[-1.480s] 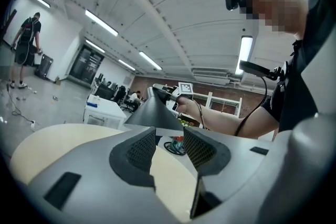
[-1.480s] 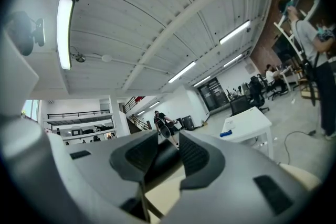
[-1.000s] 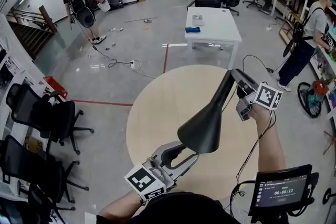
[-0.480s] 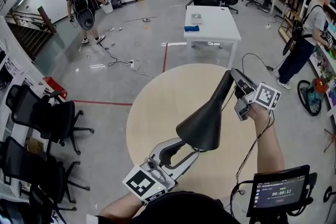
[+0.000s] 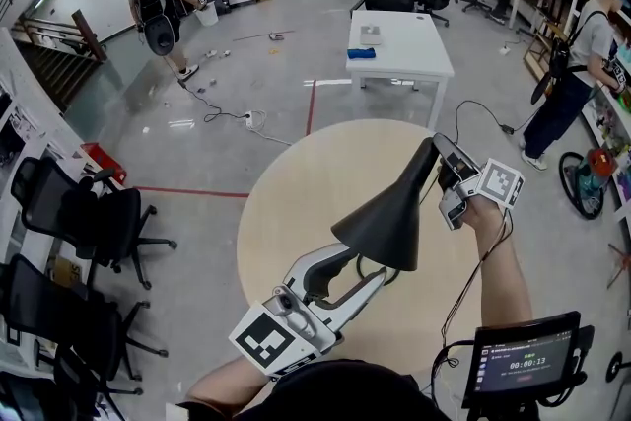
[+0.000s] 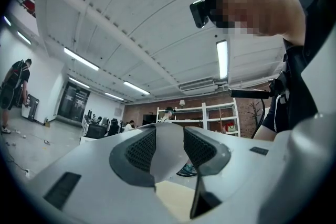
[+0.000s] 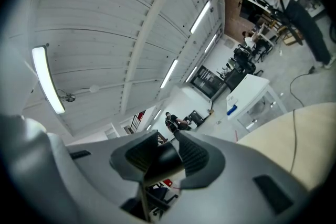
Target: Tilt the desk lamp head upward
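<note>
Lamp head (image 5: 386, 217) higher; left tongs (image 6: 167, 152) grip it, right tongs (image 7: 163, 159) grip arm (image 5: 422, 165).

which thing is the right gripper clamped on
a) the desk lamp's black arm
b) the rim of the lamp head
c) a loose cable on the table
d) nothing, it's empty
a: in the right gripper view the right gripper has its jaws closed against the lamp arm, a round black bar that fills the gap between them.
</note>
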Demonstrator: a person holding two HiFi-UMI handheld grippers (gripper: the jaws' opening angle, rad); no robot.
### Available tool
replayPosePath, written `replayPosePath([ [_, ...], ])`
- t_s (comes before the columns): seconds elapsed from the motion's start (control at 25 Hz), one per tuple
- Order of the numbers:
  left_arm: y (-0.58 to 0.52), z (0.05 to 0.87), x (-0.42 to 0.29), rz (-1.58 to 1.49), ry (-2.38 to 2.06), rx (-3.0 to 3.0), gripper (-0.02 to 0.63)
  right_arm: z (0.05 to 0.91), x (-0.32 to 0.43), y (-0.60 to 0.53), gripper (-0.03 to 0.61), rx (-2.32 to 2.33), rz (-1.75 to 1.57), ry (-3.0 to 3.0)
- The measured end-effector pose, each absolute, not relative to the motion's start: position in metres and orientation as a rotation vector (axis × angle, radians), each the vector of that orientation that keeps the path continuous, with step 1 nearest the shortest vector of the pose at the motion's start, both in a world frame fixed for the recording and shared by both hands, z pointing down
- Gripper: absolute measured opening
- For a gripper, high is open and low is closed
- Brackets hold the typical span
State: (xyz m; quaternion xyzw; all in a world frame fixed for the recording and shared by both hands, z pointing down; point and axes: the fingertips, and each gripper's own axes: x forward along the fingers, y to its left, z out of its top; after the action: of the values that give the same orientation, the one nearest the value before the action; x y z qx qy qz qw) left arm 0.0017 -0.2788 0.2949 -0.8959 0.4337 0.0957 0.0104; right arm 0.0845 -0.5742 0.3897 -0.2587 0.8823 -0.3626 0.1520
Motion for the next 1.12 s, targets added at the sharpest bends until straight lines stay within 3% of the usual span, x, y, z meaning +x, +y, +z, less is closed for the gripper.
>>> replayPosePath([
  [0.28,-0.266,0.309,-0.022,0.195,1.499,-2.646,0.17,0.375,0.073,-0.566,0.123,-0.641,-0.864,2.658],
  [0.44,-0.27,0.312,-0.043,0.069,1.565,-2.479,0.17,0.398,0.09,-0.573,0.123,-0.848,-1.101,2.524],
  [0.68,-0.28,0.305,-0.044,-0.088,1.541,-2.296,0.17,0.383,0.084,-0.575,0.123,-0.748,-0.944,2.608],
  [1.12,-0.291,0.292,-0.05,-0.035,1.6,-2.298,0.17,0.392,0.085,-0.576,0.123,-0.774,-1.029,2.536],
])
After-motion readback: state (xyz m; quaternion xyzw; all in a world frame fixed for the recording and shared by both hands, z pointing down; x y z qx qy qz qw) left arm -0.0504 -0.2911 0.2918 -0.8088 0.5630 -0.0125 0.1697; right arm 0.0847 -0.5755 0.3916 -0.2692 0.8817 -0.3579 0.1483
